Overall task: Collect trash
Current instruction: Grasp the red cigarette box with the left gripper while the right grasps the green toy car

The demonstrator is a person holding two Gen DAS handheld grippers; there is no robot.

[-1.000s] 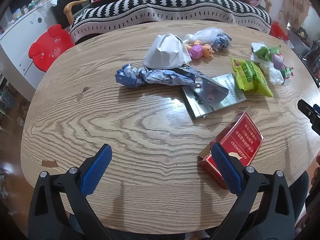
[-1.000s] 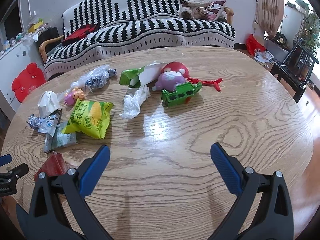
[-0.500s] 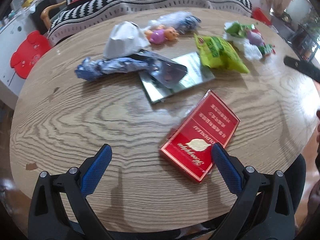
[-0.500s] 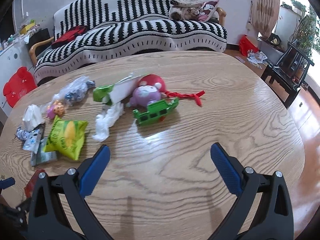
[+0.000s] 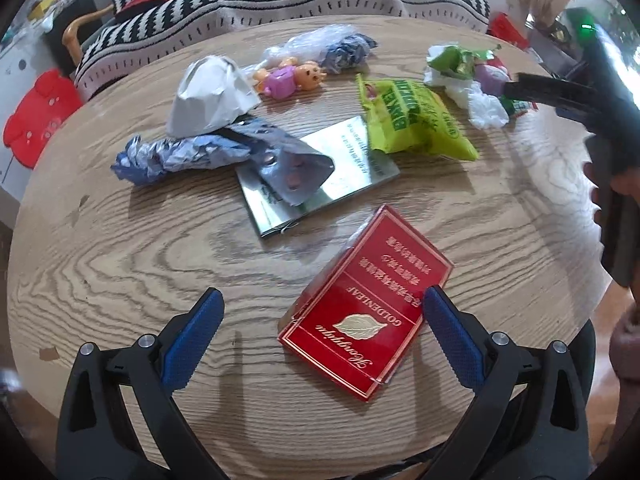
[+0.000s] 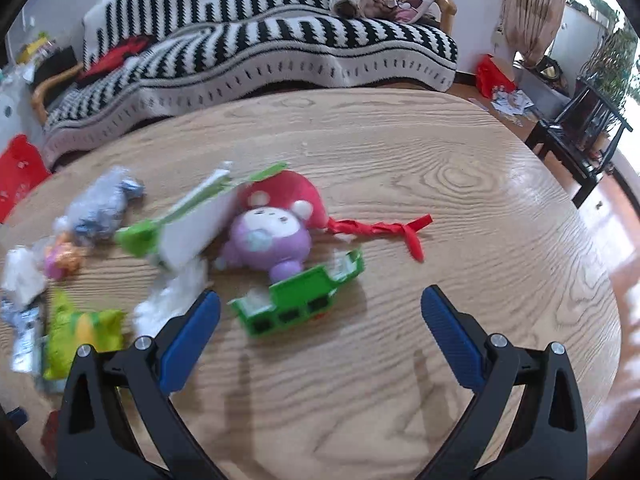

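A red cigarette carton (image 5: pixel 366 300) lies on the round wooden table (image 5: pixel 120 248), between the open fingers of my left gripper (image 5: pixel 320 320), nearer its right finger. Behind it lie a silvery flat packet (image 5: pixel 344 160), a crumpled blue wrapper (image 5: pixel 180 156), white paper (image 5: pixel 210 96) and a green snack bag (image 5: pixel 412 120). My right gripper (image 6: pixel 320 320) is open and empty, just short of a green toy train (image 6: pixel 300 304) and a purple plush (image 6: pixel 268 240). A red ribbon scrap (image 6: pixel 384 228) lies to the right. The right gripper also shows at the left wrist view's right edge (image 5: pixel 560 92).
A small pink doll (image 5: pixel 288 78) and a clear plastic bag (image 5: pixel 324 46) sit at the table's far side. White tissue (image 5: pixel 484 104) lies by a green wrapper (image 5: pixel 456 60). A striped sofa (image 6: pixel 260 52) stands behind the table; a dark chair (image 6: pixel 580 128) stands right.
My left gripper has moved forward and right, so the red carton now lies between its fingers. My right gripper has moved forward toward the green train and plush. Both stay open.
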